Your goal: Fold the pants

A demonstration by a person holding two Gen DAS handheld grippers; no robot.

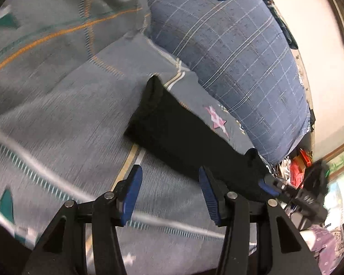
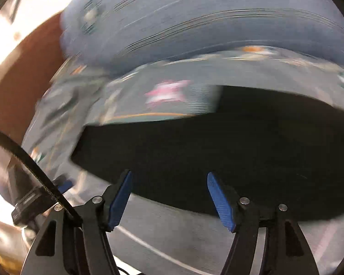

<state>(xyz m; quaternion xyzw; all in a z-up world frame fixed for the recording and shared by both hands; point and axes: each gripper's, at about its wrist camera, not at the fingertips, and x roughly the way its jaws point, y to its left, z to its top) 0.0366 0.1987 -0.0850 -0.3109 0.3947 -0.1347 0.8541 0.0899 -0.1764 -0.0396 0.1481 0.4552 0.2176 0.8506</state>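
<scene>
The black pants (image 1: 183,135) lie in a long folded strip on the grey patterned bed sheet (image 1: 64,119). My left gripper (image 1: 169,178) is open and empty, just short of the strip's near edge. In the left wrist view the right gripper (image 1: 270,186) shows at the strip's right end. In the blurred right wrist view the pants (image 2: 217,151) fill the middle as a dark mass. My right gripper (image 2: 169,183) is open, its blue pads (image 2: 220,199) spread over the pants' near edge, holding nothing.
A large blue checked pillow (image 1: 229,52) lies right behind the pants. A pink star print (image 1: 215,119) marks the sheet beside them. Red clutter (image 1: 298,167) and a cream wall (image 1: 309,34) are at the right. A brown headboard (image 2: 23,73) is at the left.
</scene>
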